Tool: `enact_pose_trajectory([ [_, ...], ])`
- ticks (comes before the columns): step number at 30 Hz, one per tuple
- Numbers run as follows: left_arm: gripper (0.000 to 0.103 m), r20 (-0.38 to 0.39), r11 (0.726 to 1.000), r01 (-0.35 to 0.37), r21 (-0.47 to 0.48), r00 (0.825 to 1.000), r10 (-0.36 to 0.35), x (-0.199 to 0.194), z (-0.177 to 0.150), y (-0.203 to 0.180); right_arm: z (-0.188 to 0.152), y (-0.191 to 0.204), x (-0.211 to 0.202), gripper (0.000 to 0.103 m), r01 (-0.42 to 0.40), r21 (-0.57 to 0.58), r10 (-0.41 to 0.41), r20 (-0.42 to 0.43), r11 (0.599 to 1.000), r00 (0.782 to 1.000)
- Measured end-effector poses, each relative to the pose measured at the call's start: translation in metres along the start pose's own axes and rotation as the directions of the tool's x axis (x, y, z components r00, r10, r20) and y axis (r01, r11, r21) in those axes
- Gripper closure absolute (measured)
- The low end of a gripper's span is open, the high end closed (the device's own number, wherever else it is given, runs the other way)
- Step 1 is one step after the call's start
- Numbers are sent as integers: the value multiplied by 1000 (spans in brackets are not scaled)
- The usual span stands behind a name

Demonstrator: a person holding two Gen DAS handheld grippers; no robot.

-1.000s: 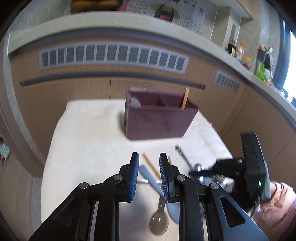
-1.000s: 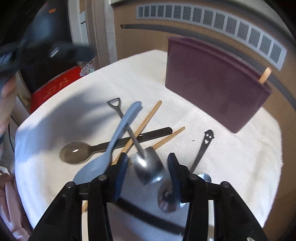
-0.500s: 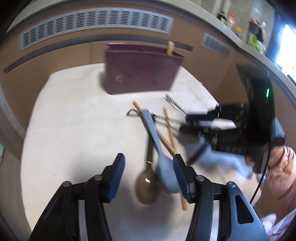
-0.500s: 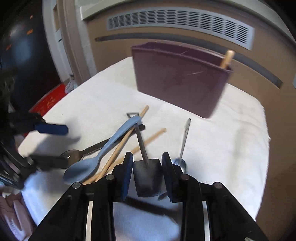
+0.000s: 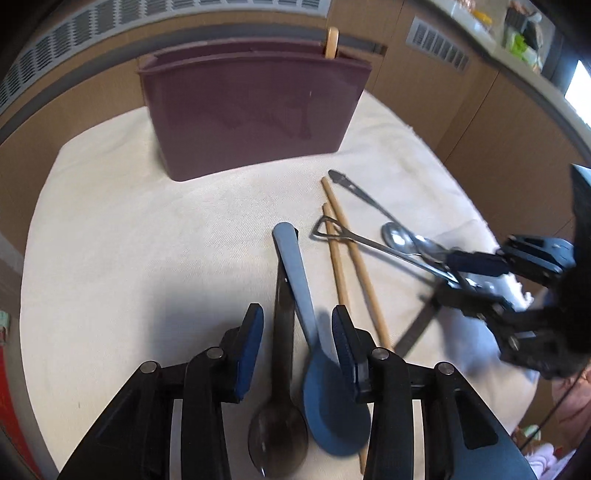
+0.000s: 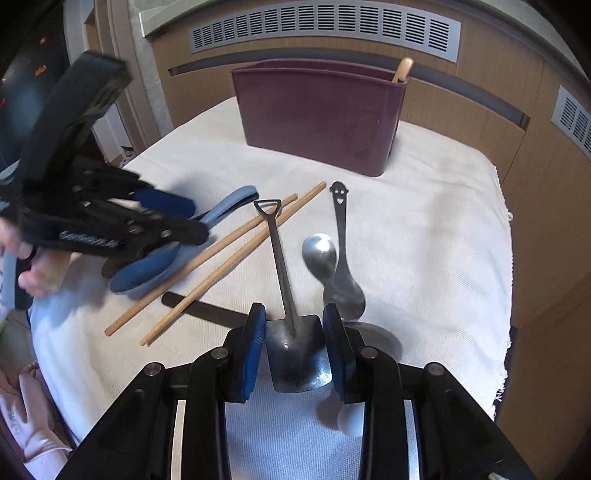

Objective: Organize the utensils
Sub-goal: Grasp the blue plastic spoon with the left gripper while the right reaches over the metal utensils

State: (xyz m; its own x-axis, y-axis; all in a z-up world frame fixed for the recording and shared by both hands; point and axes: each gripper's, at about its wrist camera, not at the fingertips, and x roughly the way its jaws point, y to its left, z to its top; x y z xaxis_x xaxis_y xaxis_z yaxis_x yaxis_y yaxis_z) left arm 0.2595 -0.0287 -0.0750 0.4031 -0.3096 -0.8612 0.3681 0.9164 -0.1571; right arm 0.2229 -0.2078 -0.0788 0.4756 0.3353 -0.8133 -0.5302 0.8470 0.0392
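Observation:
A maroon utensil holder point(image 5: 251, 110) point(image 6: 317, 114) stands at the back of the cloth with one wooden stick point(image 5: 331, 42) in it. My left gripper point(image 5: 297, 345) is open and straddles a blue spoon point(image 5: 321, 373) and a dark spoon point(image 5: 282, 387). My right gripper point(image 6: 295, 345) is shut on the blade of a metal shovel-shaped spoon point(image 6: 291, 347). Two wooden chopsticks point(image 6: 221, 258) point(image 5: 351, 266), a silver spoon point(image 6: 319, 254) and a smiley-handled spoon point(image 6: 341, 266) lie loose between the grippers.
A white cloth point(image 6: 424, 229) covers the small table; its edges drop off at right and left. Wooden cabinets with vent grilles point(image 6: 325, 29) stand behind. A flat black utensil point(image 6: 207, 308) lies under the chopsticks.
My left gripper has come down and forward over the blue and dark spoons. My right gripper has closed on the shovel spoon and holds it. The holder looks nearer in both views.

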Motion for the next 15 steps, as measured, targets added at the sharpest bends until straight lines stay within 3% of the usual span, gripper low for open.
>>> enact_pose_trajectory([
  [2,66,-25,1000,-11,19,1000,11,10,7,-3,-2,1,-1,73,-13,-7,13,-1,1000,1000],
  [4,87,-9,996,-57,70,998,58,14,12,-11,-1,2,-4,72,-34,-5,34,12,999,999],
  [5,90,-6,995,-64,78,998,64,14,13,-12,0,2,-5,72,-36,-5,36,22,999,999],
  [9,90,26,997,-41,65,999,39,4,11,-9,10,8,-1,72,-31,-45,33,37,999,999],
  [15,90,119,999,-19,37,993,15,-22,4,0,44,11,28,72,-94,-63,96,35,994,995],
])
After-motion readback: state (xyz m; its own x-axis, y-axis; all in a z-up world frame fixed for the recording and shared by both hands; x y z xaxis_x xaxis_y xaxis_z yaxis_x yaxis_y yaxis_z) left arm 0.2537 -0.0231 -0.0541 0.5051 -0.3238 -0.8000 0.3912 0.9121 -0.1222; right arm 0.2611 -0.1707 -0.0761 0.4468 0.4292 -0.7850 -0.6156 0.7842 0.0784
